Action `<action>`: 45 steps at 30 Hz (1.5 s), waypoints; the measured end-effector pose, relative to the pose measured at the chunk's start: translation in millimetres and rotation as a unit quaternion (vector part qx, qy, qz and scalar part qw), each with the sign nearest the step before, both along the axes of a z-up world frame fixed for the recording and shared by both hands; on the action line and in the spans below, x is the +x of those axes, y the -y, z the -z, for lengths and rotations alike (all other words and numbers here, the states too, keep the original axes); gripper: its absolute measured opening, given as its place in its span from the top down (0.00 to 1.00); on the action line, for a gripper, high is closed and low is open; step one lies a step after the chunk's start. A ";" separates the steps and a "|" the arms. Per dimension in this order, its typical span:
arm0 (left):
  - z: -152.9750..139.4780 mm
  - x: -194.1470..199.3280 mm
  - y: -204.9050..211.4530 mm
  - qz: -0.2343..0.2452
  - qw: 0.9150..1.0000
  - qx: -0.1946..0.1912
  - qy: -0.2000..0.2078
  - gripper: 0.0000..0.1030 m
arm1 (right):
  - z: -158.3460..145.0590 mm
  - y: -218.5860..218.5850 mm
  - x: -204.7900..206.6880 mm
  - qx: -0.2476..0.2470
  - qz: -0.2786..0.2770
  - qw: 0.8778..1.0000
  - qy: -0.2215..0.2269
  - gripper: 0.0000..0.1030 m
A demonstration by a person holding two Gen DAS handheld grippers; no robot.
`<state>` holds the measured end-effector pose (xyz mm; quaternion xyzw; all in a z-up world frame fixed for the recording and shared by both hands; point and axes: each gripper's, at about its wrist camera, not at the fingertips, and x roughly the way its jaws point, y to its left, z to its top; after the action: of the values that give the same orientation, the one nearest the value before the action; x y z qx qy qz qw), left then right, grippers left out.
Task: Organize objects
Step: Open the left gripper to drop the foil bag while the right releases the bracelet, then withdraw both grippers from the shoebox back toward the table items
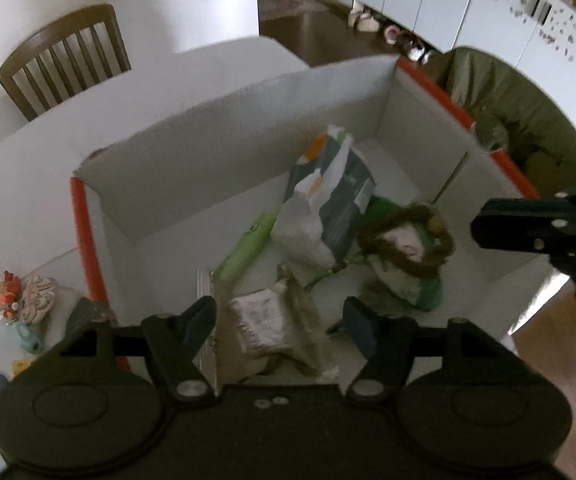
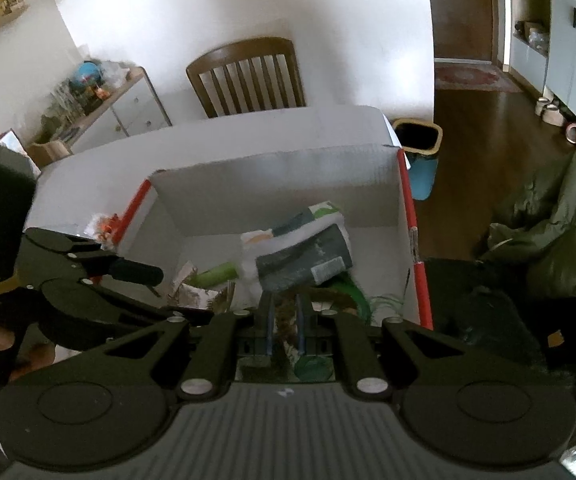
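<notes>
A white cardboard box (image 1: 208, 160) with orange-red edges stands on the table. A grey-and-white bag (image 1: 339, 200), a green tube (image 1: 244, 250) and a brown wreath (image 1: 443, 240) on a green pack lie inside. My left gripper (image 1: 280, 320) is open over the near end of the box. A clear packet (image 1: 264, 316) with a white label lies between its wide-apart fingers. My right gripper (image 2: 284, 312) has its pads a narrow gap apart, with the wreath (image 2: 339, 300) in the gap. It comes in from the right (image 1: 475, 230).
A wooden chair (image 2: 248, 76) stands behind the white table (image 1: 28, 152). Small ornaments (image 1: 24, 292) lie on the table left of the box. A green padded jacket (image 2: 559, 216) lies right of the box, and a bin (image 2: 417, 136) stands on the floor beyond.
</notes>
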<state>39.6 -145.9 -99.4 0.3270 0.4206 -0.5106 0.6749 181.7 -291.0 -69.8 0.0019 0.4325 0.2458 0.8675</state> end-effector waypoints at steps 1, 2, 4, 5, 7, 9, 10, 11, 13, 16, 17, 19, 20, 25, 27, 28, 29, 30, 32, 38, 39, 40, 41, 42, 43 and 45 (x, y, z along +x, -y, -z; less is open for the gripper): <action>-9.9 5.0 0.9 -0.002 1.000 -0.007 -0.001 0.33 | -1.8 0.0 -2.0 0.003 -0.001 1.000 0.001 0.90; -14.6 4.1 -1.4 -0.003 1.000 -0.014 -0.002 0.33 | -4.1 -0.5 -4.2 0.006 -0.003 1.000 0.002 0.90; -24.9 9.5 -8.7 -0.006 1.000 -0.028 -0.005 0.33 | -8.6 -2.3 -8.4 0.009 -0.004 1.000 0.006 0.90; -27.7 7.5 -9.5 -0.008 0.999 -0.034 -0.006 0.33 | -10.8 -3.7 -10.7 0.009 -0.003 1.000 0.007 0.90; -37.9 7.0 -16.4 -0.010 0.999 -0.048 -0.008 0.33 | -15.2 -7.3 -15.6 0.009 0.005 1.000 0.012 0.90; -44.5 10.2 -25.8 -0.014 0.998 -0.061 -0.006 0.33 | -19.0 -12.4 -21.4 0.008 0.010 1.000 0.017 0.90; -46.2 9.9 -27.8 -0.015 0.998 -0.068 -0.002 0.33 | -20.4 -14.6 -23.9 0.009 0.011 1.000 0.019 0.90; -50.7 11.5 -31.5 -0.016 0.997 -0.073 -0.002 0.33 | -22.6 -17.7 -27.1 0.009 0.013 1.000 0.022 0.90; -55.4 13.4 -40.8 -0.019 0.996 -0.084 -0.003 0.32 | -26.1 -24.7 -33.2 0.011 0.016 0.999 0.025 0.90; -65.0 18.6 -57.4 -0.020 0.995 -0.101 -0.003 0.32 | -30.6 -35.6 -40.2 0.019 0.018 0.999 0.025 0.90; -67.8 20.9 -60.9 -0.021 0.994 -0.104 -0.002 0.30 | -31.8 -39.3 -42.4 0.021 0.018 0.999 0.024 0.90; -71.6 25.8 -69.0 -0.021 0.993 -0.114 -0.001 0.29 | -34.8 -49.0 -47.5 0.021 0.019 0.999 0.027 0.90; -73.7 28.7 -73.4 -0.021 0.993 -0.118 -0.001 0.28 | -36.4 -54.5 -50.3 0.020 0.018 0.999 0.029 0.90; -84.1 47.0 -98.1 -0.030 0.990 -0.138 0.000 0.25 | -42.1 -82.2 -63.4 0.021 0.020 0.999 0.033 0.85; -86.8 55.0 -108.0 -0.035 0.989 -0.143 -0.003 0.24 | -43.7 -93.7 -68.2 0.024 0.018 0.999 0.032 0.82; -87.3 59.8 -113.5 -0.036 0.989 -0.146 -0.006 0.24 | -44.0 -99.6 -70.6 0.026 0.016 0.999 0.030 0.82; -88.6 63.8 -118.6 -0.038 0.988 -0.148 -0.006 0.23 | -44.2 -105.2 -72.9 0.026 0.016 0.999 0.029 0.81; -88.7 67.5 -123.0 -0.041 0.988 -0.150 -0.005 0.23 | -44.0 -111.3 -75.0 0.025 0.016 0.999 0.028 0.80; -89.3 75.7 -133.7 -0.044 0.987 -0.153 -0.004 0.22 | -43.3 -123.6 -79.4 0.024 0.014 0.999 0.026 0.79; -83.5 100.6 -159.9 -0.055 0.986 -0.158 -0.010 0.14 | -39.6 -156.8 -90.4 0.016 0.010 1.000 0.022 0.77; -81.5 104.9 -163.7 -0.057 0.986 -0.158 -0.010 0.13 | -39.0 -161.9 -92.0 0.016 0.009 1.000 0.021 0.73; -79.5 110.0 -168.0 -0.060 0.986 -0.157 -0.010 0.12 | -38.4 -167.7 -93.7 0.015 0.009 1.000 0.021 0.71; -78.2 114.2 -171.5 -0.062 0.986 -0.157 -0.010 0.11 | -38.5 -171.8 -95.6 0.017 0.009 1.000 0.023 0.66; -77.0 118.9 -175.0 -0.064 0.985 -0.157 -0.010 0.10 | -38.3 -176.2 -97.8 0.019 0.009 0.999 0.025 0.58; -75.4 123.8 -178.6 -0.067 0.985 -0.157 -0.010 0.09 | -38.6 -180.8 -99.9 0.022 0.009 0.999 0.029 0.53; -73.4 133.2 -185.1 -0.073 0.984 -0.160 -0.009 0.07 | -39.5 -189.0 -103.5 0.023 0.009 0.999 0.038 0.44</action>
<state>172.8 39.2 -25.9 0.1791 0.3621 -0.5237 0.7500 78.2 -102.0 -30.3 0.0164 0.3931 0.2473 0.8854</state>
